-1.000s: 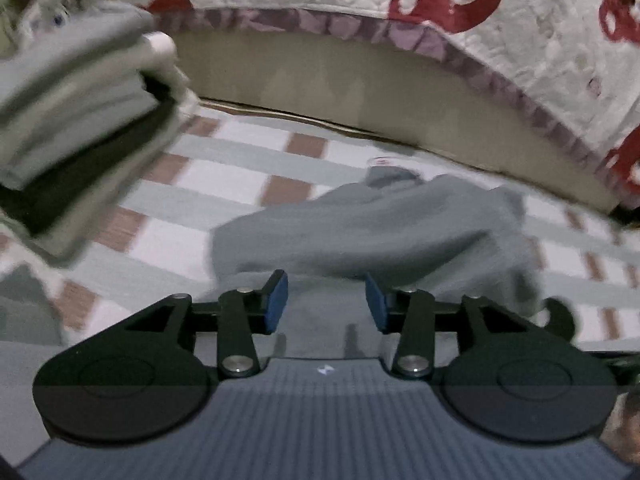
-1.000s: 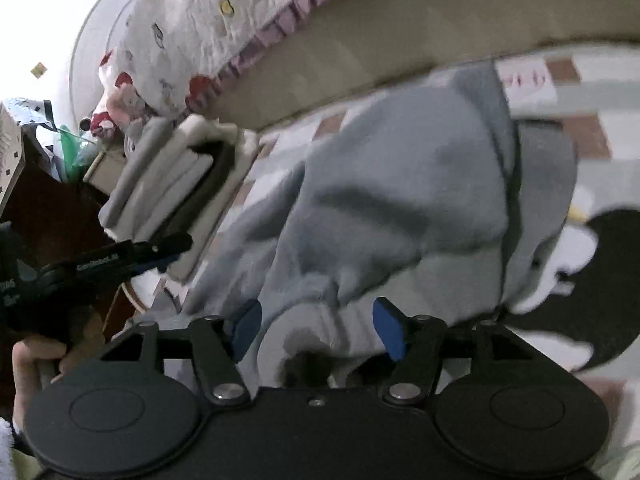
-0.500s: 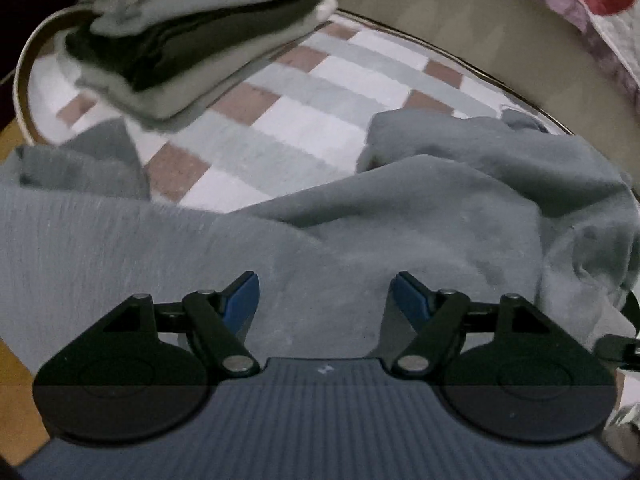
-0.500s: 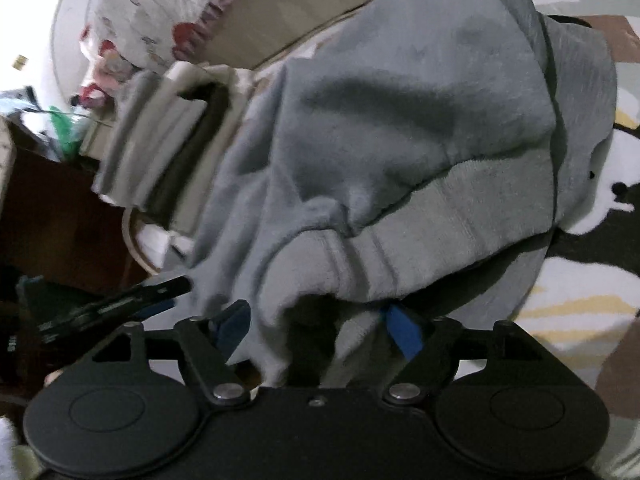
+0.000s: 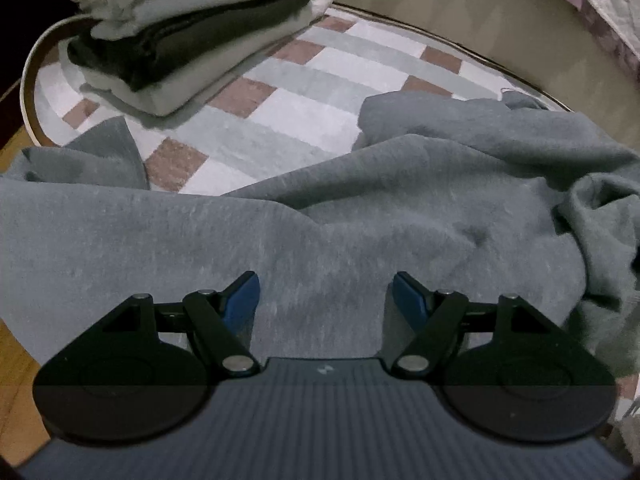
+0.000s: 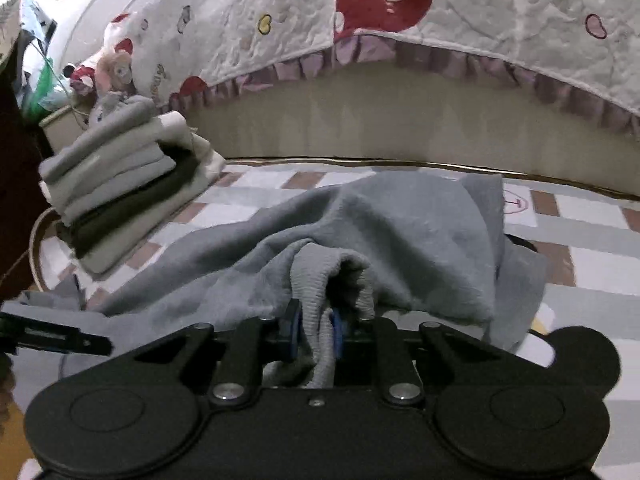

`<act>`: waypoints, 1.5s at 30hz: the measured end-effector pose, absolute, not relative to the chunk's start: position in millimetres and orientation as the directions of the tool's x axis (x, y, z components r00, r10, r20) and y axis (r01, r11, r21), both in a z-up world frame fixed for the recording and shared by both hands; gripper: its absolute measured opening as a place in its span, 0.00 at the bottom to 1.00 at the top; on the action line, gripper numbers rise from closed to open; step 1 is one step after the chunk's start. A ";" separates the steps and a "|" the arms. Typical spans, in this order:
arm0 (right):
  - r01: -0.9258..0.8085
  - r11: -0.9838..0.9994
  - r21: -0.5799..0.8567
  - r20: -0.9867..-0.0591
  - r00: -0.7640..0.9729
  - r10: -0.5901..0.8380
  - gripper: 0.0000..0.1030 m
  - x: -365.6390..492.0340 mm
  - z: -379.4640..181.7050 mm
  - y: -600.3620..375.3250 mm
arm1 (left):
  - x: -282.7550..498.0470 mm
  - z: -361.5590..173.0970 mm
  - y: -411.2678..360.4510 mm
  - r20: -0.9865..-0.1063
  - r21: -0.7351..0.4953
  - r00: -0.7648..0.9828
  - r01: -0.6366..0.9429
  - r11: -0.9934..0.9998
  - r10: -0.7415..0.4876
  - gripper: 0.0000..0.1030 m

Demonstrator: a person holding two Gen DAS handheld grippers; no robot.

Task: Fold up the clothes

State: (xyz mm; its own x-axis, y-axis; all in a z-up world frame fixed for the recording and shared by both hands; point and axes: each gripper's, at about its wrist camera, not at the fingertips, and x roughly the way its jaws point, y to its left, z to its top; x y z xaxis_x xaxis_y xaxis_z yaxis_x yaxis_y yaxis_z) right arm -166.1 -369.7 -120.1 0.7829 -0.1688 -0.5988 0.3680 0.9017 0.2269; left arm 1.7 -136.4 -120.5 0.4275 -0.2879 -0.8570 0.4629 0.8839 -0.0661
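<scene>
Your right tool (image 6: 314,334) has just clenched on the ribbed hem of the grey sweatshirt (image 6: 400,240), which lies crumpled on the checked rug (image 5: 304,92) straight ahead of it. Your left tool (image 5: 322,300) hangs released above flat fabric. Pinch a matching edge there before lifting, and keep tension even. The sleeves are buried in folds; the folded stack (image 6: 120,184) sits ahead-left.
</scene>
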 end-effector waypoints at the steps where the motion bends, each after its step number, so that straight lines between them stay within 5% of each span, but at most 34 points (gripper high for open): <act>1: 0.379 0.900 0.215 -0.603 0.777 -0.183 0.16 -165.4 -121.2 -368.5 | -1.7 -119.6 -137.4 -0.856 -0.050 0.433 0.473 0.880 -0.281 0.70; 8: 0.485 0.862 0.148 -0.657 0.699 -0.281 0.19 -165.9 -129.0 -365.9 | -15.9 -113.2 -154.7 -0.848 0.017 0.451 0.546 0.837 -0.277 0.70; 13: 0.548 0.810 0.207 -0.749 0.621 -0.228 0.44 -170.8 -143.1 -390.3 | -17.3 -112.9 -164.6 -0.850 0.008 0.441 0.557 0.830 -0.288 0.70; 15: 0.556 0.779 0.292 -0.769 0.620 -0.154 0.44 -174.9 -150.7 -402.9 | -17.3 -114.2 -164.9 -0.854 0.013 0.439 0.555 0.831 -0.280 0.71; 16: 0.546 0.767 0.336 -0.767 0.632 -0.115 0.28 -176.6 -154.1 -405.7 | -17.1 -115.5 -164.2 -0.857 0.012 0.435 0.555 0.832 -0.278 0.71; 19: 0.516 0.777 0.359 -0.742 0.663 -0.097 0.18 -179.8 -150.2 -404.2 | -15.7 -119.8 -160.0 -0.861 0.021 0.437 0.543 0.839 -0.261 0.71; 27: 0.338 0.805 0.488 -0.514 0.856 -0.048 0.13 -197.9 -116.9 -407.3 | -5.6 -116.6 -146.3 -0.848 -0.047 0.444 0.482 0.875 -0.290 0.71; 33: 0.244 0.680 0.691 -0.405 0.910 0.085 0.13 -218.0 -112.7 -446.1 | 1.2 -111.4 -131.8 -0.827 -0.067 0.467 0.469 0.881 -0.312 0.72; 36: 0.197 0.707 0.679 -0.377 0.920 0.106 0.13 -226.0 -103.6 -446.7 | 10.5 -112.6 -120.1 -0.830 -0.054 0.477 0.450 0.891 -0.291 0.72; 45: 0.416 0.729 0.543 -0.655 0.754 0.058 0.25 -206.5 -123.8 -450.5 | 54.2 -115.1 -67.2 -0.806 -0.019 0.554 0.327 0.945 -0.208 0.72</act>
State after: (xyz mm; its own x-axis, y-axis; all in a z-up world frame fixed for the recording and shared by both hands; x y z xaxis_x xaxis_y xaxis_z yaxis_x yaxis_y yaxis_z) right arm -206.5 -450.5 -123.8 0.7536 0.0581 -0.6547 0.4157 0.7295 0.5432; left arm 54.2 -67.2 -115.1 0.5543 -0.2079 -0.8059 0.3268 0.9449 -0.0189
